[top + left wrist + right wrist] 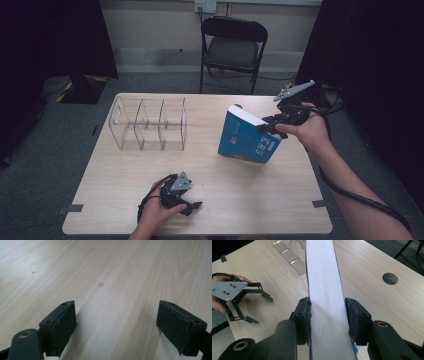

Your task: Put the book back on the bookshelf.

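A blue book [247, 137] with white page edges [324, 290] stands tilted on its lower edge right of the table's middle. My right gripper [267, 125] comes in from the right and is shut on its upper corner, one pad on each cover [327, 302]. Near the front edge, my left gripper [195, 206] rests on the wooden table [250, 200], open with nothing but bare wood between its jaws [116, 315]. The right gripper view also shows the left gripper [263, 310], open, at the left.
A clear plastic organizer [150, 125] with several upright dividers stands at the back left of the table, its near end [292, 255] just beyond the book. A cable hole [390, 278] lies at the table's back. A black folding chair [232, 47] stands behind the table.
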Available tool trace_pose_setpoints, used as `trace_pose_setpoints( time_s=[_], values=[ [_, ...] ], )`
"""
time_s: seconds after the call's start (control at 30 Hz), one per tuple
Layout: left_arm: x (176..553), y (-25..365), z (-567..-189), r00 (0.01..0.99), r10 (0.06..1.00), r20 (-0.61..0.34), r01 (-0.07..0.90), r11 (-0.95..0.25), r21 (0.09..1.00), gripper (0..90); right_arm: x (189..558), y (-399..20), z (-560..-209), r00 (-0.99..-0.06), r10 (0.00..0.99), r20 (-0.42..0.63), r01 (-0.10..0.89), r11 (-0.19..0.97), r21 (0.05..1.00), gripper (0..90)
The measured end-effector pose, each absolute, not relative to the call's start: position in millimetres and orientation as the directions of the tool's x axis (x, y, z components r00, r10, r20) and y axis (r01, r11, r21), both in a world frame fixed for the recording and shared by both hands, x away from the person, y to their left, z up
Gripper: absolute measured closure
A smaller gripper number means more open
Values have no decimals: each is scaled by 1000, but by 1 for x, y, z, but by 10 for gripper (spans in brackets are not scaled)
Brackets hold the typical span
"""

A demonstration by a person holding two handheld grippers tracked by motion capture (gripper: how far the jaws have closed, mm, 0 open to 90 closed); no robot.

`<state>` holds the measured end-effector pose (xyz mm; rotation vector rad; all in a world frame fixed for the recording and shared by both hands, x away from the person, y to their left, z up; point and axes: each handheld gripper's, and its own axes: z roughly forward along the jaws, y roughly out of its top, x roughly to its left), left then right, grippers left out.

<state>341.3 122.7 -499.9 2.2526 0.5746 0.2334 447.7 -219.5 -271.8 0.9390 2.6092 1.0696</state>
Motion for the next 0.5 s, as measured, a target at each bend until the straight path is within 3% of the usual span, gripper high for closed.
trace_pose_setpoints(
  time_s=[0.13, 0.5],
  values=[
    [341, 123, -500, 881, 473, -14, 329, -591, 737, 157, 458, -212, -279, -785, 618, 52, 488, 564, 665, 522],
    [341, 123, -500, 881, 473, -14, 329, -591, 737, 157, 469, -200, -284, -814, 581, 16, 453, 618, 643, 561]
  ],
)
